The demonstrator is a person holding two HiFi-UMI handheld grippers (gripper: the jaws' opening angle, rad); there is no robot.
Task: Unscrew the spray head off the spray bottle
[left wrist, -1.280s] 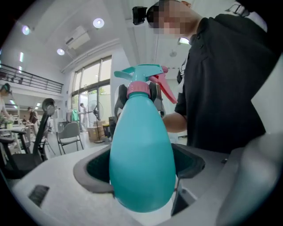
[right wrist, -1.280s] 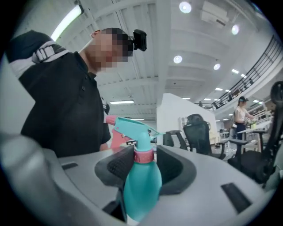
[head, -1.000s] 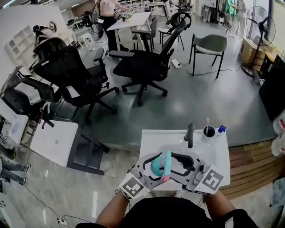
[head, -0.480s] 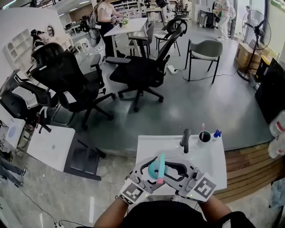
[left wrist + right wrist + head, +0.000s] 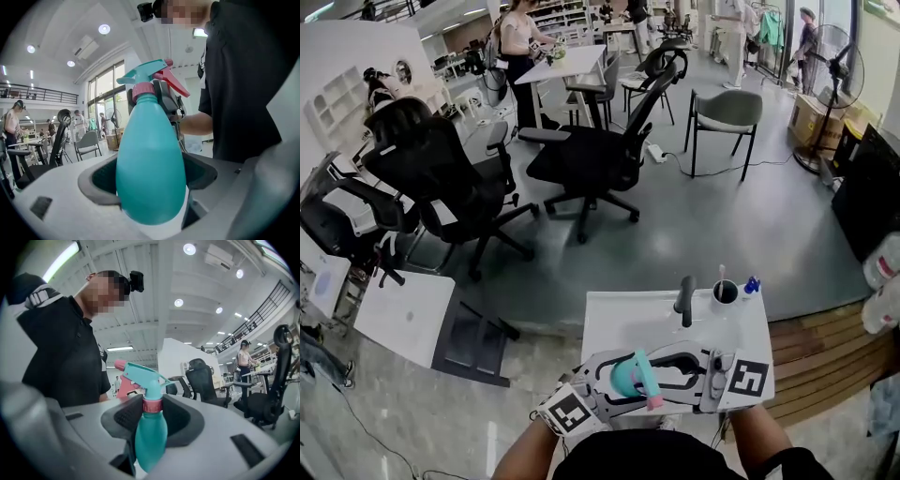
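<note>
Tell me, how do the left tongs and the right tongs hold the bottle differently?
The left tongs clamp the bottle by its fat teal belly; the right tongs pinch the thin pink collar under the spray head. The left tongs' jaws stand wide; the right tongs' jaws have just been closing and stand narrower. Both grip the same bottle.

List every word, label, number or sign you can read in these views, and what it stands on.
No readable text in any view.
Spray bottle and spray head: no label or print shows.
Left marker cube and right marker cube: black-and-white square patterns, no letters or digits.
Cardboard box at the far right of the head view: any print is too small to read.
</note>
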